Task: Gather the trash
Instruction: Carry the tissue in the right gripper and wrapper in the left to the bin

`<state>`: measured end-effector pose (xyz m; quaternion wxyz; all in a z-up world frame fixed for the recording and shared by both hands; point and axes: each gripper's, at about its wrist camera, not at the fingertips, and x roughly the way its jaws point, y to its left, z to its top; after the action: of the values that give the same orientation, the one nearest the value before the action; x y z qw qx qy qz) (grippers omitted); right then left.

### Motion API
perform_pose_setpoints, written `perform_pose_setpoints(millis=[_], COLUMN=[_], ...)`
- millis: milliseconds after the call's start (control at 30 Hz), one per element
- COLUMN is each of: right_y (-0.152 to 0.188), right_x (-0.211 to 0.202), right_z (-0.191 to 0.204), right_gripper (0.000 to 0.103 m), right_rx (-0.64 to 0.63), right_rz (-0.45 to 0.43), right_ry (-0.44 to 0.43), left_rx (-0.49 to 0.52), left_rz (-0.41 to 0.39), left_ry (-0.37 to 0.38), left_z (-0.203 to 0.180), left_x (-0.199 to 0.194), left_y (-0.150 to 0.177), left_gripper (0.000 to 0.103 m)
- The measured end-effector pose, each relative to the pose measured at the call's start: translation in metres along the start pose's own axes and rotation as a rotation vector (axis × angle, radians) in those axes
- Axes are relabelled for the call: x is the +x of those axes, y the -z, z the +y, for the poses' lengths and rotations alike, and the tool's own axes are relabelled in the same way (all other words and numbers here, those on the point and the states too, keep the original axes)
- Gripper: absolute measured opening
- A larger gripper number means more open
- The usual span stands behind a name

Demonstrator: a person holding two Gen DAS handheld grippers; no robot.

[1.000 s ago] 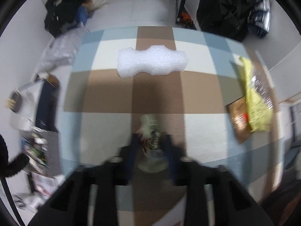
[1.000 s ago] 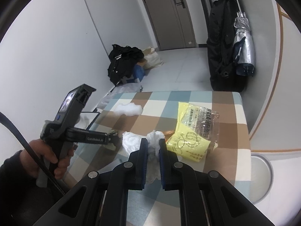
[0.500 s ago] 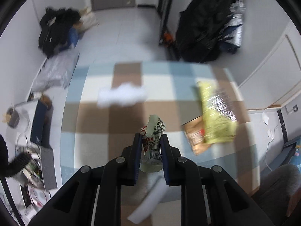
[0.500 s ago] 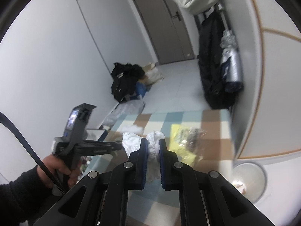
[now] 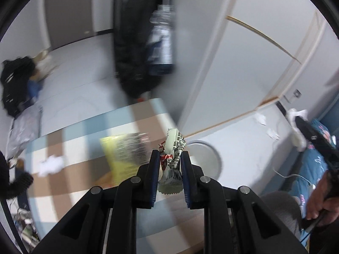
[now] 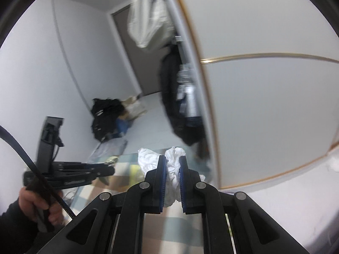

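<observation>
Presently a crumpled printed wrapper [image 5: 172,158] is being pinched between the blue pads of the left hand-held gripper [image 5: 169,158], its torn top edge sticking up above the fingertips and its lower end hanging out below them. It is being held up in the air, clear of the checked bench [image 5: 70,182] seen blurred beneath. On that bench a yellow packet [image 5: 122,158] is lying just left of the gripper's fingers, and a white crumpled scrap [image 5: 50,165] is lying further left, well apart from the packet. Beyond the wrapper, on the pale floor, a round metal bin [image 5: 208,156] is being shown partly hidden behind the right finger. At the right edge of this view the person's hand [image 5: 322,203] is being seen wrapped around a dark handle.

Meanwhile a wad of white tissue [image 6: 171,169] is being clamped by the right hand-held gripper [image 6: 171,165], with paper bulging above the pads and spilling out to the left of them. It too is being held off the bench [image 6: 118,177], whose checked surface is showing below and to the left. In the right wrist view the left hand-held gripper [image 6: 110,165] is being seen from the side, gripped by the person's hand [image 6: 40,203], with the wrapper's tip [image 6: 112,159] showing at its end. Dark coats [image 6: 180,97] are hanging by the wall behind, and both views are being blurred by motion.
</observation>
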<state>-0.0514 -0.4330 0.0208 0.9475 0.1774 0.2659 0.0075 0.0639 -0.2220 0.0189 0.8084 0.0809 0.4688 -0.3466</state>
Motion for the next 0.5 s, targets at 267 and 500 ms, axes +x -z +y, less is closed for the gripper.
perform_pose_setpoints(millis=[267,500], right_y=[0.017,0.044], right_x=[0.0,0.028], right_z=[-0.075,-0.133], right_gripper=[0.011,0.011], right_rx=[0.116,0.211], right_rz=[0.027,0.117], right_ry=[0.105,0.148], left_rx=[0.109,0.137], left_rz=[0.074,0.173], left_ry=[0.095,0.147], left_z=[-0.067,-0.098], left_x=[0.052,0.103], left_y=[-0.017,-0.019], left_gripper=[0.016,0.015])
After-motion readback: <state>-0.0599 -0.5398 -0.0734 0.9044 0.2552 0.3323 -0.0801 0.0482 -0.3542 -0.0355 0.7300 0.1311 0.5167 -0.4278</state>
